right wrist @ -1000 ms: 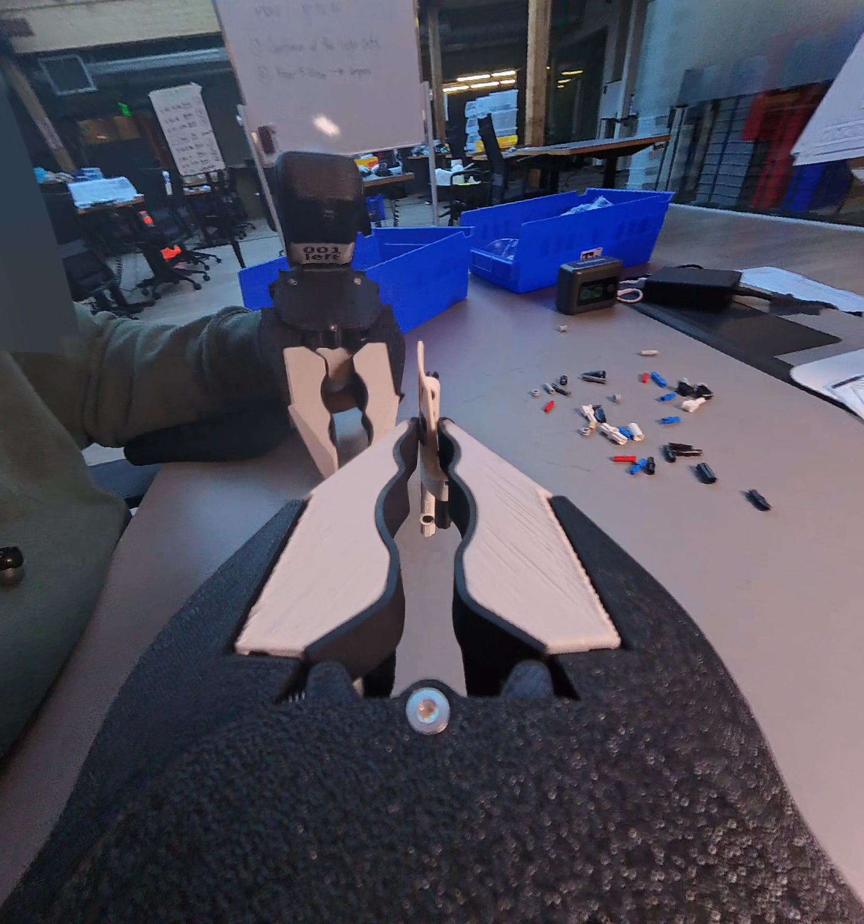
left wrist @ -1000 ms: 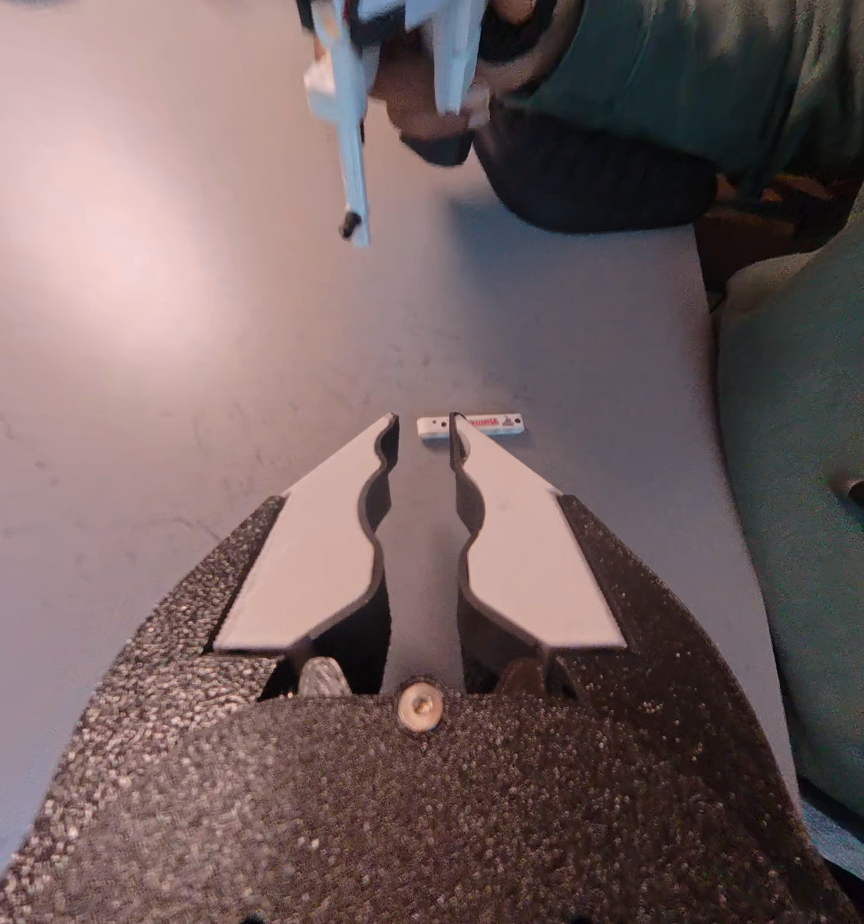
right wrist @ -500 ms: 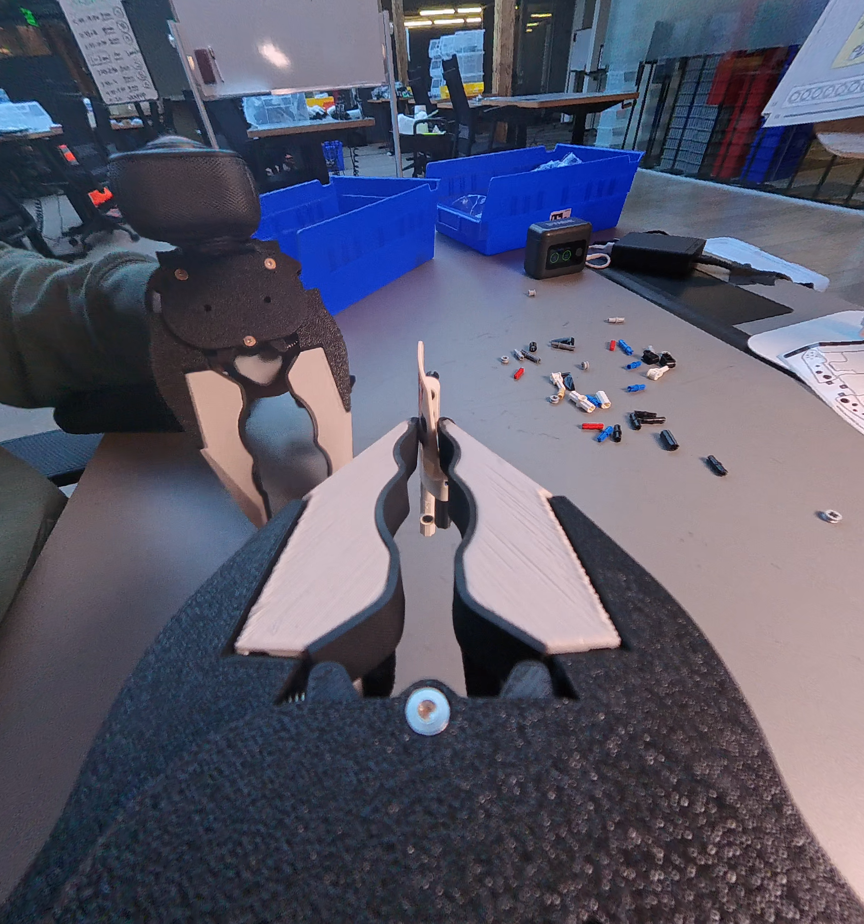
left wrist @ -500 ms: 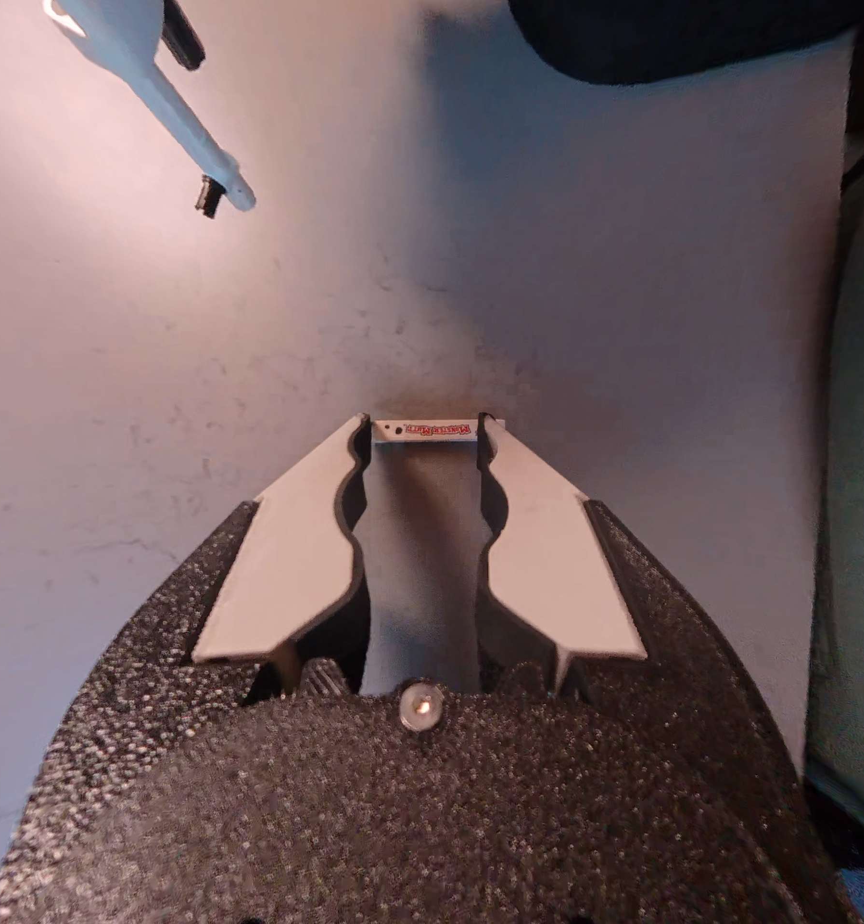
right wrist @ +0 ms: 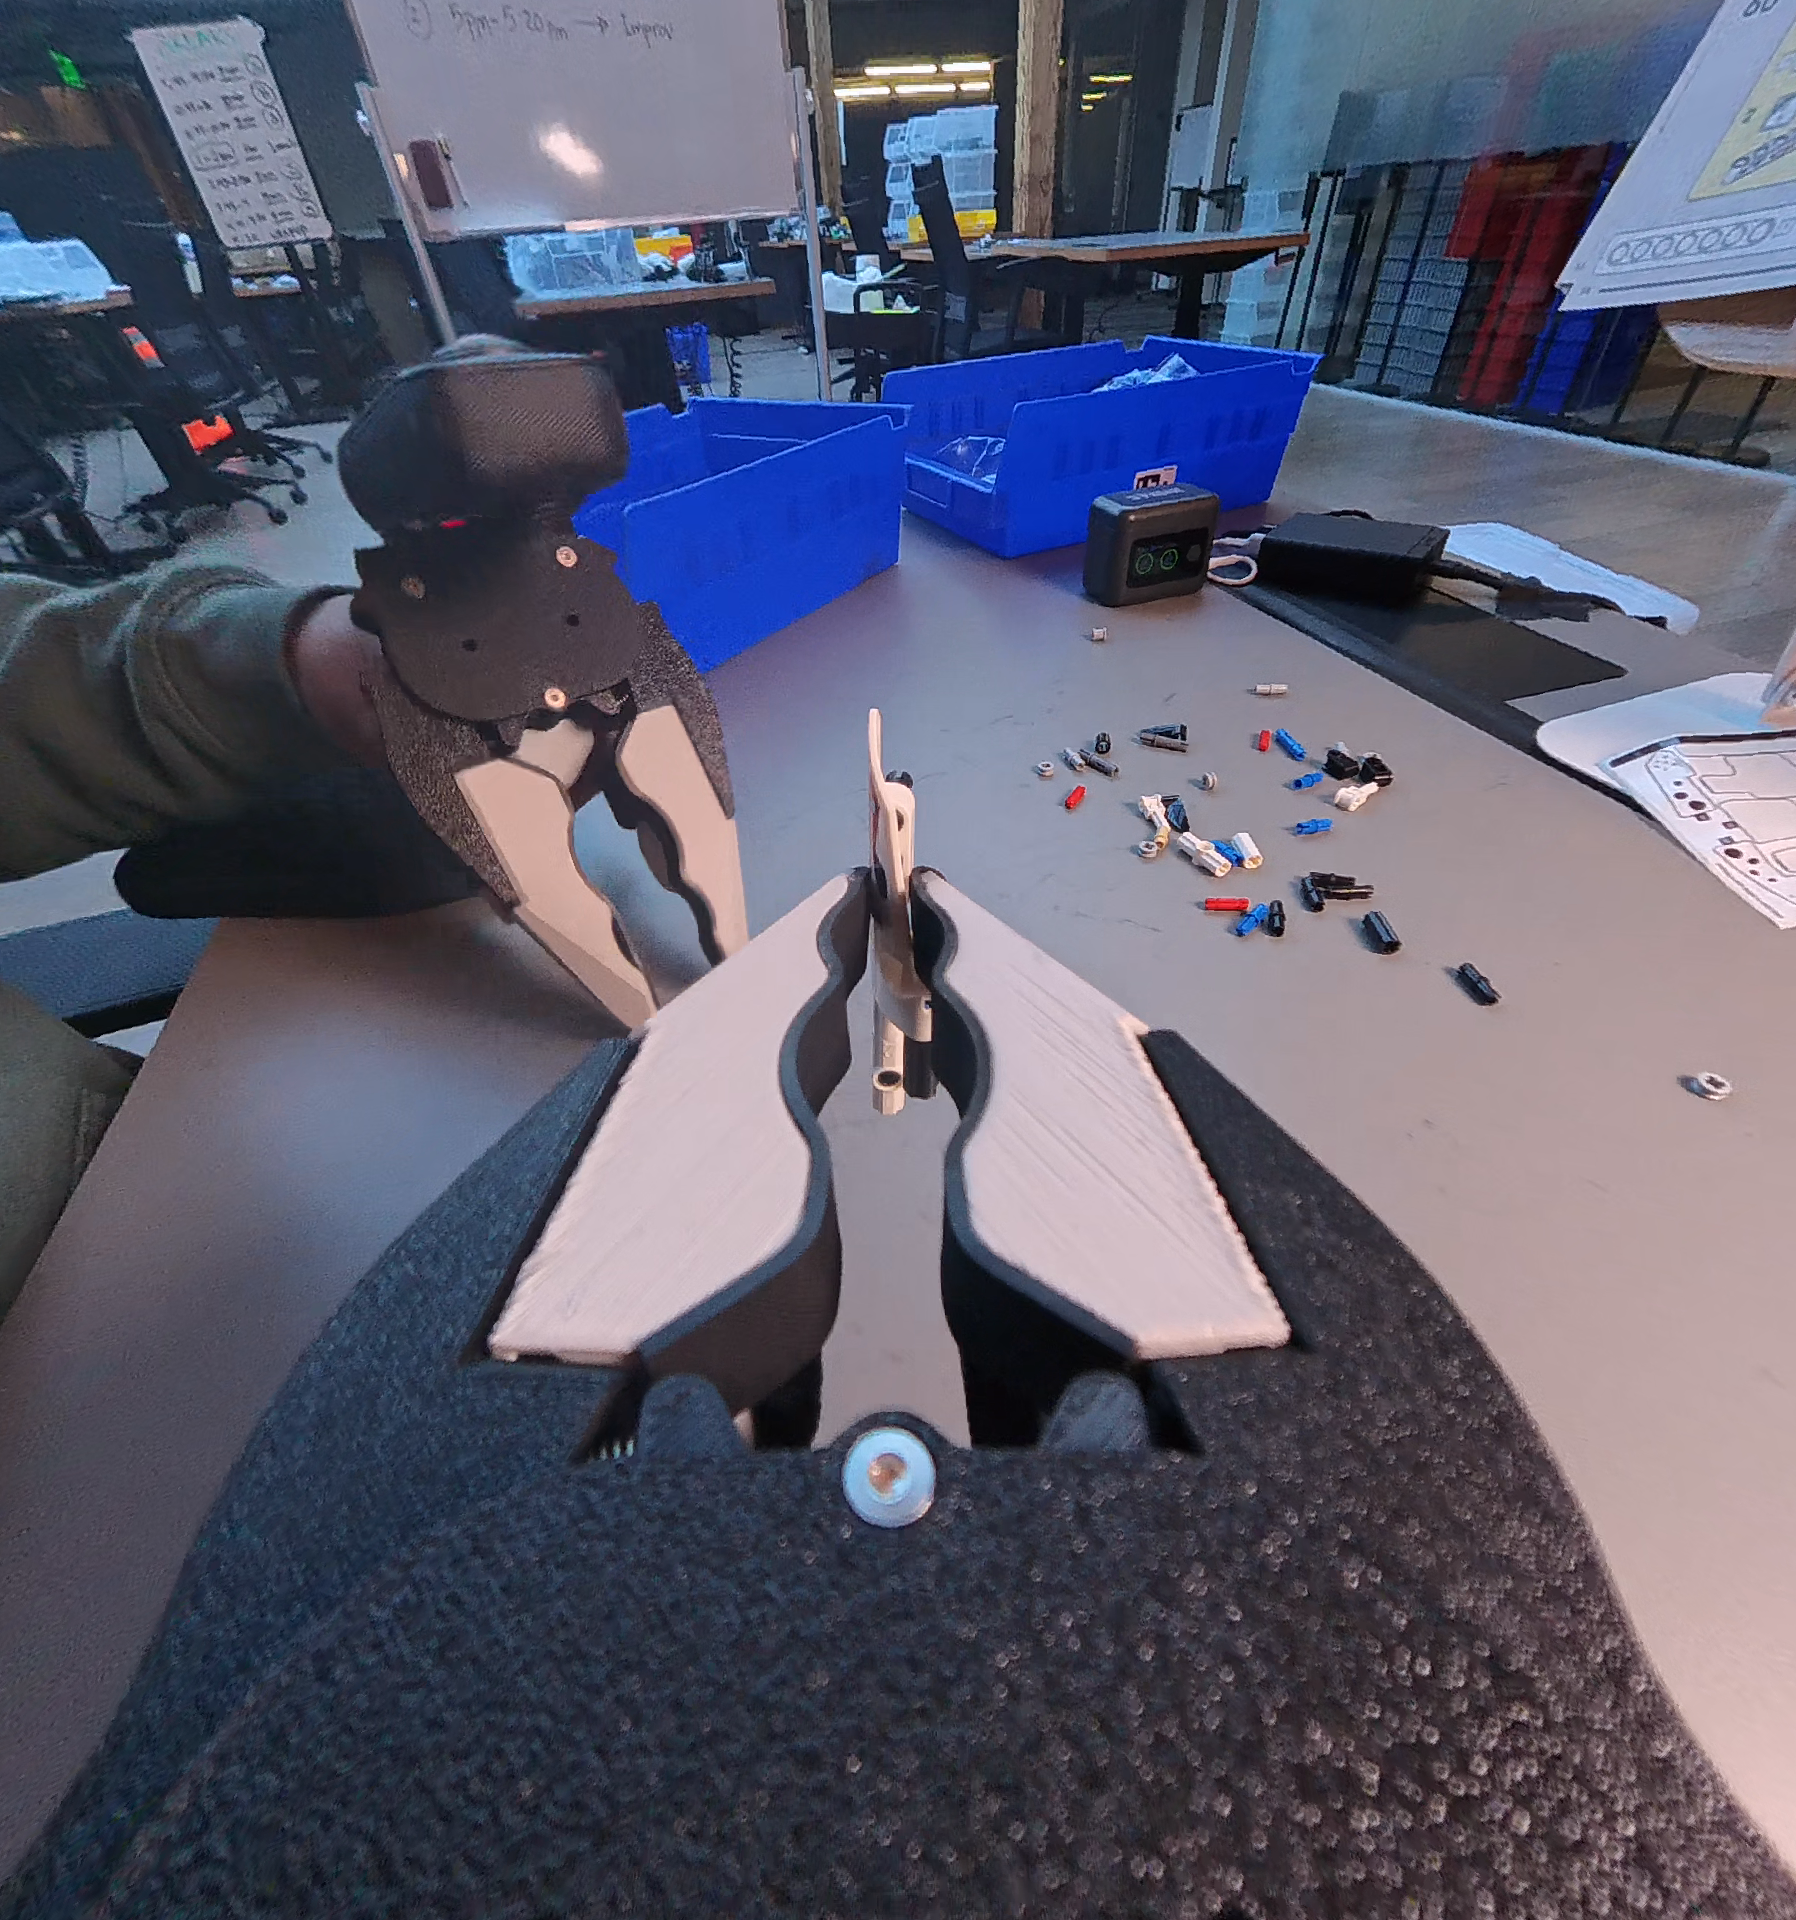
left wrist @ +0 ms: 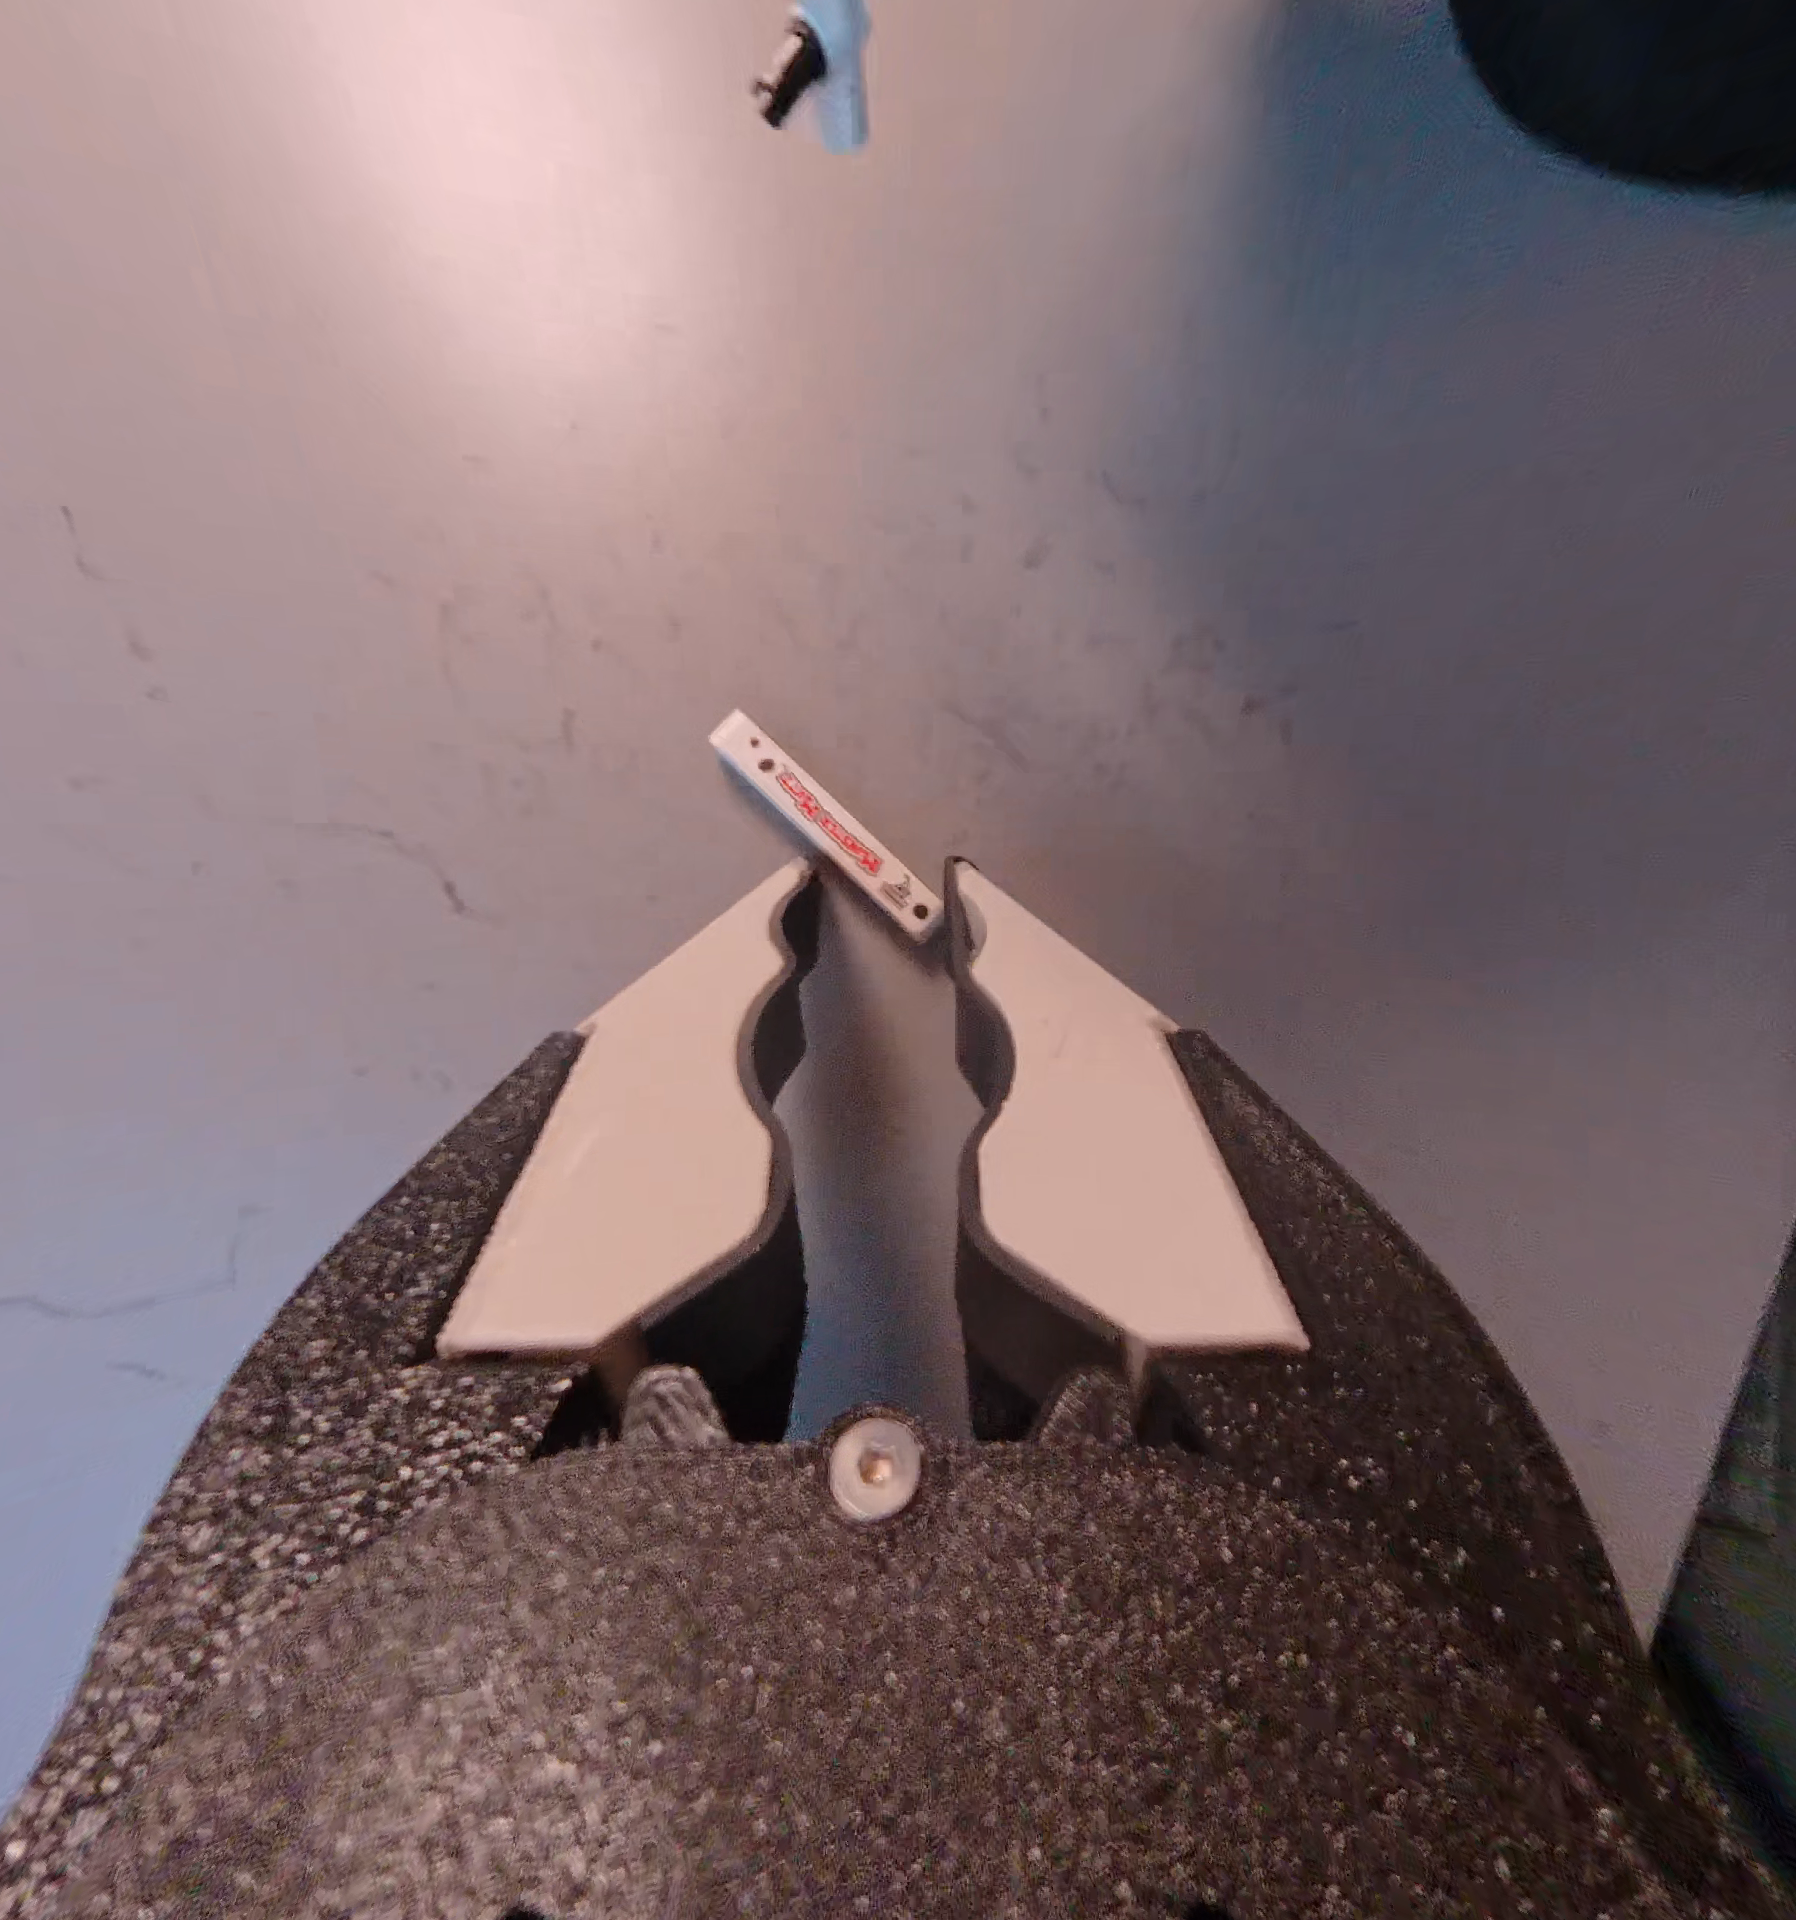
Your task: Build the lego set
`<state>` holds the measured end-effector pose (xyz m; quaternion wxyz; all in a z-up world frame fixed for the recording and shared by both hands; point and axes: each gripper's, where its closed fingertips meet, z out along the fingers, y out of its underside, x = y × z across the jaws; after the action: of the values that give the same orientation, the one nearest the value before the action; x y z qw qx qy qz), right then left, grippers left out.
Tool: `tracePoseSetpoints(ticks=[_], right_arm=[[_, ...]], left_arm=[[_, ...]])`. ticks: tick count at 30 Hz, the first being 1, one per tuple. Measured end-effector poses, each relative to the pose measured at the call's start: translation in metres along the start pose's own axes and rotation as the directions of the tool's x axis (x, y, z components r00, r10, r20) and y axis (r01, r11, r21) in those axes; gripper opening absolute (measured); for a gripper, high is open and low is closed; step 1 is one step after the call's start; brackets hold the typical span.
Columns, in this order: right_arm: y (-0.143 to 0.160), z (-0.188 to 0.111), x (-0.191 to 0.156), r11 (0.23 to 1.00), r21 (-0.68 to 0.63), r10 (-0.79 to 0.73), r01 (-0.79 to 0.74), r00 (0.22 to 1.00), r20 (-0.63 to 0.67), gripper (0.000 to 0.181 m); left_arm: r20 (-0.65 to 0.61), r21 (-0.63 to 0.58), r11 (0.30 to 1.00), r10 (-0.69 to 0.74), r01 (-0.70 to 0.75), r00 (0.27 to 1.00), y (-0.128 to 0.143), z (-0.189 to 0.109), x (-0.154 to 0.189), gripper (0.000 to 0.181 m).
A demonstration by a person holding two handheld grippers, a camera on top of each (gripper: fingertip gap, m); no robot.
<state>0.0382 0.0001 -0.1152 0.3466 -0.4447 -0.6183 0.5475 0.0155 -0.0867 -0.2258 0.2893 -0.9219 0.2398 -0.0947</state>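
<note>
In the left wrist view my left gripper (left wrist: 878, 875) points down at the grey table, jaws partly open. A small white bar with red print (left wrist: 821, 821) lies slanted on the table, its near end between my fingertips and close to the right fingertip (left wrist: 961, 883). My right gripper (right wrist: 889, 885) is shut on a thin white lego assembly (right wrist: 889, 821) with a grey axle and a black pin, held upright above the table. Its end shows at the top of the left wrist view (left wrist: 837, 99). The left gripper (right wrist: 681, 977) also shows in the right wrist view.
Several small loose lego pieces (right wrist: 1216, 831) lie scattered mid-table. Two blue bins (right wrist: 769, 520) and a black device (right wrist: 1148, 545) stand at the back. An instruction sheet (right wrist: 1756, 810) lies at the right. The table edge (left wrist: 1746, 1299) and a green sleeve (right wrist: 94, 707) are close by. There is about 15 centimetres between the tips of the two grippers.
The left jaws have narrowed and the white bar has turned from crosswise between the tips to slanted, sticking out ahead-left. The right gripper keeps hold of the white assembly.
</note>
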Motion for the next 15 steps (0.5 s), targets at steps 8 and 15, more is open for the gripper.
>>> tracePoseSetpoints(ticks=[8, 15], right_arm=[[0.004, 0.001, 0.001, 1.000, -0.014, 0.006, -0.006, 1.000, -0.005, 0.007], [0.014, 0.006, 0.000, 0.999, -0.045, 0.021, -0.020, 1.000, 0.011, 0.007]], left_arm=[[0.095, -0.086, 0.932, 0.359, -0.351, 0.929, 0.012, -0.016, -0.050, 0.020], [-0.148, 0.135, 0.991, 0.025, -0.004, 0.989, 0.003, -0.019, -0.037, 0.030]])
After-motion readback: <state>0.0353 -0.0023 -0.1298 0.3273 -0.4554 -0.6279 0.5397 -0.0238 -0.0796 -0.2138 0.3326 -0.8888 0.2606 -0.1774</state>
